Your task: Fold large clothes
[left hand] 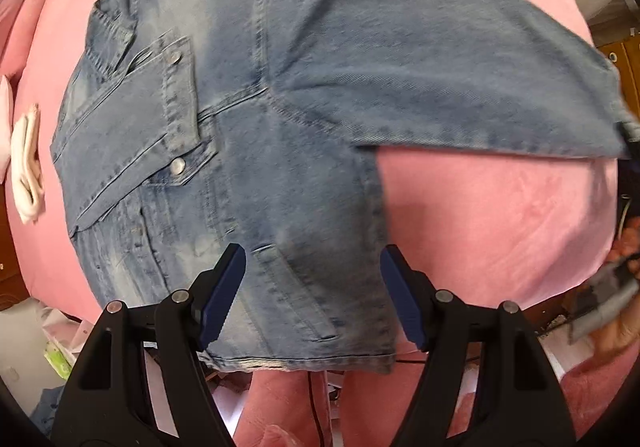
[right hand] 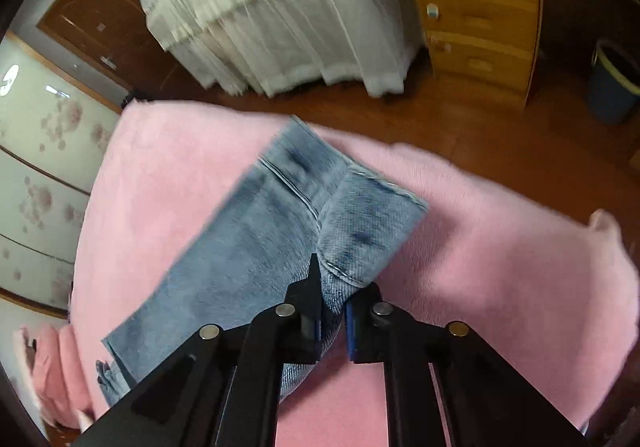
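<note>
A light blue denim jacket (left hand: 280, 119) lies spread on a pink bed cover (left hand: 500, 227), collar to the left, one sleeve folded across its chest. My left gripper (left hand: 312, 267) is open and empty, hovering over the jacket's lower hem. The other sleeve (left hand: 460, 59) stretches out to the right. My right gripper (right hand: 332, 311) is shut on that sleeve (right hand: 280, 227) near the cuff and holds it above the cover (right hand: 500, 267). The right gripper also shows at the right edge of the left wrist view (left hand: 612, 295).
A folded white cloth (left hand: 26, 163) lies on the cover left of the jacket. A white curtain (right hand: 280, 15), a wooden chest of drawers (right hand: 480, 27) and a blue bin (right hand: 614, 83) stand on the wooden floor beyond the bed.
</note>
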A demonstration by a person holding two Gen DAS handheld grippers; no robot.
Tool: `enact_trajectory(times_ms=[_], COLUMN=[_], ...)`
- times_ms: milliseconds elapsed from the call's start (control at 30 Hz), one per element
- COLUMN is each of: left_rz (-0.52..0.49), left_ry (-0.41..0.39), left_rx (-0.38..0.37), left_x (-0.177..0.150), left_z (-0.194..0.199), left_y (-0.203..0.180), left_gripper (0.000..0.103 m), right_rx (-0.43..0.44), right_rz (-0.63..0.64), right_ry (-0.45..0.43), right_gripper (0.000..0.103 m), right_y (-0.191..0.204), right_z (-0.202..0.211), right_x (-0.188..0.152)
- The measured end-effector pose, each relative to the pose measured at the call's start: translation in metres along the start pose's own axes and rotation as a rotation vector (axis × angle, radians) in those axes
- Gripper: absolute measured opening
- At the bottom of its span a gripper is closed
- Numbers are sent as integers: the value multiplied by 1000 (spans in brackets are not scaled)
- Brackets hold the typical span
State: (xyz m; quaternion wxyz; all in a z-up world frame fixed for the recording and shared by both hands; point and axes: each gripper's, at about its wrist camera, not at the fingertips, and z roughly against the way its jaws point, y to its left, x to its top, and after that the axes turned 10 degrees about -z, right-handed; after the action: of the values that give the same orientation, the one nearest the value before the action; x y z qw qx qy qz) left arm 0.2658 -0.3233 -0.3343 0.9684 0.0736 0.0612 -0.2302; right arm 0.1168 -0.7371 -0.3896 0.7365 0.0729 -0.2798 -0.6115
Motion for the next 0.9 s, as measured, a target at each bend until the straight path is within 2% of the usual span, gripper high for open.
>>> enact_trajectory(times_ms=[200, 300, 433, 533, 633, 767, 900], left_rz=[31, 30, 11, 23, 57, 130, 231], left_ry=[-12, -16, -18, -5, 40, 46, 53], left_rx=[-48, -78, -91, -85, -94, -75, -59], left_x=[-37, -56, -87, -115, -145, -178, -207], left_z=[-15, -21, -33, -42, -54, -61, -73], left_y=[39, 63, 107, 153, 211, 284, 362], left_gripper=[67, 67, 67, 67, 67, 67, 67], right_rx=[20, 55, 87, 148, 232, 374, 487], right_rz=[135, 202, 285, 329, 390, 510, 617], right_ry=[-215, -291, -381, -440, -467, -460, -340], right_gripper=[6, 5, 5, 5, 5, 5, 5], right_y=[56, 88, 139, 191, 253, 333, 407], right_z=[72, 106, 150, 187, 212, 214, 180], right_x=[-18, -30, -58, -89, -141, -224, -310])
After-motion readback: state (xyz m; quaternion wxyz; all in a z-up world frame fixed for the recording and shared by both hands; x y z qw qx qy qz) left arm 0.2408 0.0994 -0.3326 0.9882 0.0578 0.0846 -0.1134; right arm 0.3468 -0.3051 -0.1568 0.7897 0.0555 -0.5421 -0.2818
